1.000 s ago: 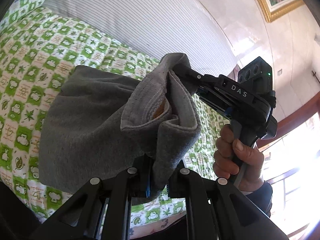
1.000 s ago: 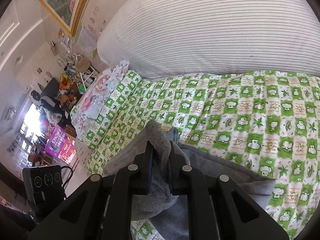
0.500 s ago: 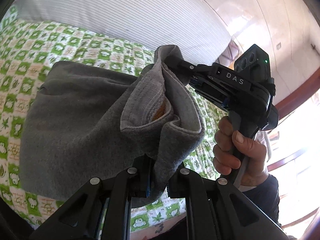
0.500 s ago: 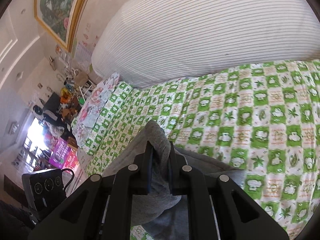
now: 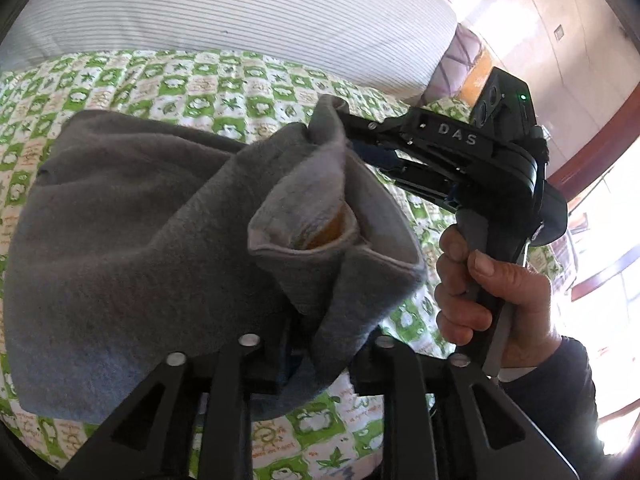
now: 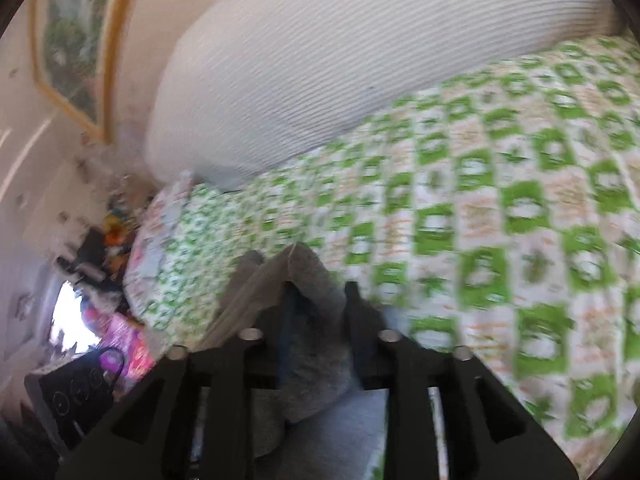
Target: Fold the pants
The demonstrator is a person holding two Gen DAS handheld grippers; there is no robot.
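Observation:
The grey pants (image 5: 120, 240) hang over a green-and-white checked bedspread (image 5: 200, 92). My left gripper (image 5: 316, 344) is shut on one bunched corner of the pants at the bottom of the left wrist view. My right gripper (image 5: 336, 124) shows there too, held in a hand (image 5: 488, 292), its fingers pinching another corner further back. In the blurred right wrist view my right gripper (image 6: 316, 300) has grey fabric (image 6: 308, 276) standing between its fingers, which sit further apart than before.
A large white striped pillow (image 5: 240, 12) lies along the far side of the bed, also in the right wrist view (image 6: 340, 60). A floral pillow (image 6: 160, 232) and cluttered shelves are at the left. A framed picture (image 6: 72, 40) hangs on the wall.
Both grippers have carried the pants forward and lower over the bed. The right wrist view has blurred with fast motion and the right gripper's fingers have spread apart.

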